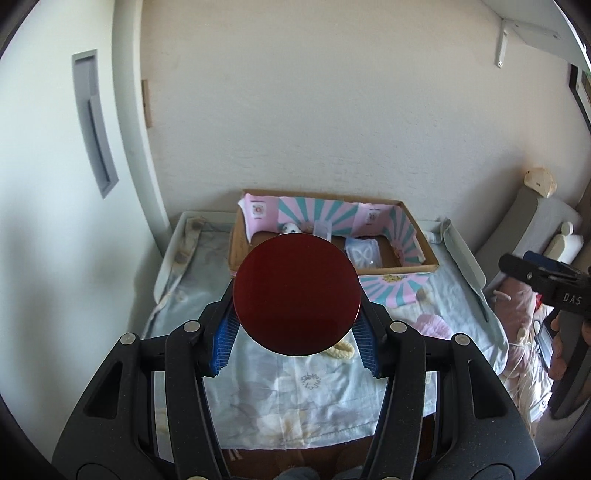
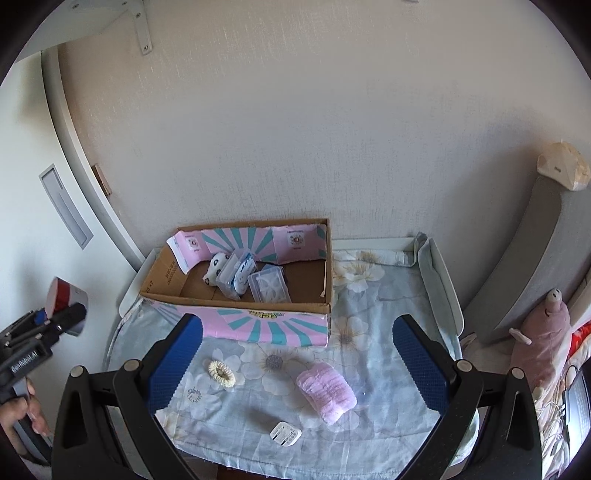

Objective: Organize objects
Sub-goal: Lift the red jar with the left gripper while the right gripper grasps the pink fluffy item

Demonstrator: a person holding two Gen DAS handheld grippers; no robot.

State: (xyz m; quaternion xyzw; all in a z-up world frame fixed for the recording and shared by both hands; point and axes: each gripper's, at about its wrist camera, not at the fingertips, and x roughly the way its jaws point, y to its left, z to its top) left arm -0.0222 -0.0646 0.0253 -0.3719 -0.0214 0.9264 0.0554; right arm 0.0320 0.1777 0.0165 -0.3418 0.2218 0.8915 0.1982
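Observation:
My left gripper is shut on a round tin with a dark red lid, held in the air in front of the cardboard box. The right wrist view shows that tin at the far left, well above the table. My right gripper stands open and empty over the flowered cloth. Under it lie a cream scrunchie, a rolled pink towel and a white plug. The box holds clear plastic cases and a white pouch.
The box stands against the back wall on a small white-rimmed table. A grey cushion and a pink plush toy lie to the right. A wall shelf bracket hangs above at the left.

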